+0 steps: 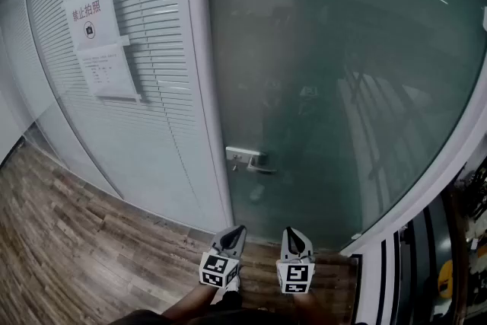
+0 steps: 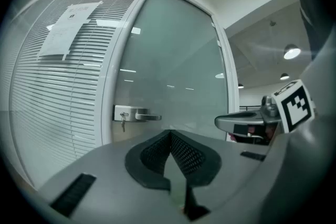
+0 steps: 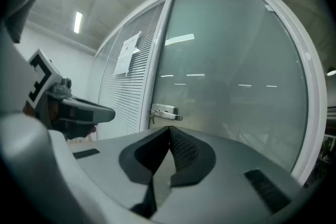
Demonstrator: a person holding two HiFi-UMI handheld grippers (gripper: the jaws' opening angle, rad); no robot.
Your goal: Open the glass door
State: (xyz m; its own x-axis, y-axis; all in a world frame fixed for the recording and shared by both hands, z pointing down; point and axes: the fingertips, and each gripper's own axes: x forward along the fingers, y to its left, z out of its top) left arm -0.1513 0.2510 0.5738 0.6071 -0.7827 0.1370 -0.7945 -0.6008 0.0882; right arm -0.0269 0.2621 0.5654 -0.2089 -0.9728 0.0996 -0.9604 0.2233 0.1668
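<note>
**Approach stage: both tongs short of the door handle**

1. Position of the target. The glass door [image 1: 342, 87] stands shut directly ahead of me. Its lever handle [image 1: 251, 159] sits at the door's left edge, next to the slatted partition [image 1: 144, 87]. In the head view the handle lies above and beyond both tongs, well apart from them.

2. Axis of the target. The lever runs level. It starts at the lock plate [image 2: 122, 113] by the frame and points right, across the glass. A key [image 2: 123, 122] hangs below the plate.

3. Which hand is nearer. In the head view the left tongs [image 1: 237, 229] sits almost in line below the handle, while the right tongs [image 1: 293, 233] is offset to the right. The handle also looks larger in the left gripper view [image 2: 142, 115] than in the right gripper view [image 3: 167, 112]. I therefore judge the left hand slightly nearer. The right tongs, however, points at the lever more squarely.

4. State of the tongs. The left tongs [image 2: 170, 134] is closed, pads meeting at the tip, with nothing between them. The right tongs [image 3: 169, 128] is likewise closed and empty. Neither touches the door.

5. Next move, as I judge it: advance forward and press the lever down from above.
</note>
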